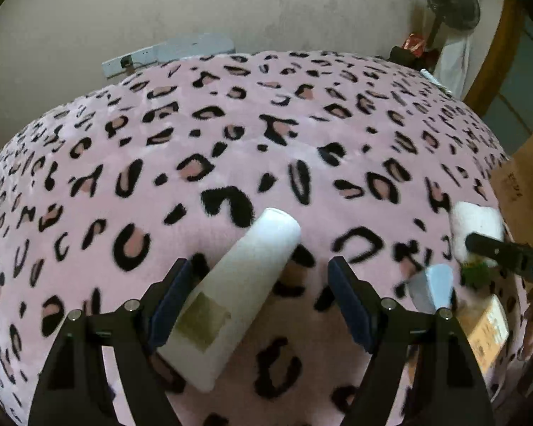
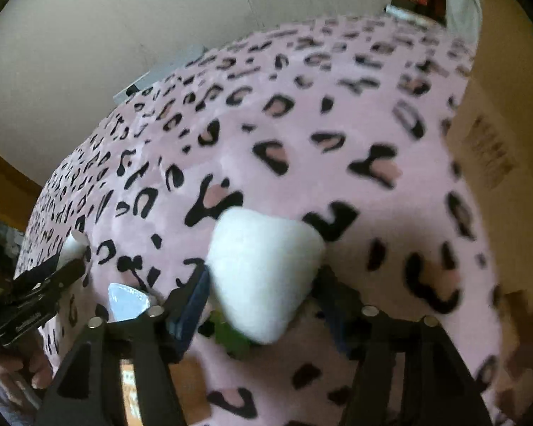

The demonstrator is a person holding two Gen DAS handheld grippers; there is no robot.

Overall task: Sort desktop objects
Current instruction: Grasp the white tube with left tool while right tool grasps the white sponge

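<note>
The white tube (image 1: 236, 296) lies on the pink spotted counter (image 1: 231, 149), between the wide-apart fingers of the left gripper (image 1: 263, 277), touching only its left pad. The blurry white soft lump (image 2: 263, 273) sits between the parted right gripper (image 2: 263, 287) fingers; whether they squeeze it is unclear.

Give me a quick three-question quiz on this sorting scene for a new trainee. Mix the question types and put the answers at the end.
1. True or false: the white tube lies flat between the fingers of the left gripper.
2. What pattern is on the pink blanket? A) leopard spots B) stripes C) plain
3. Which gripper has the soft white lump between its fingers?

Key: 1 true; 2 A; 3 the right gripper.
</note>
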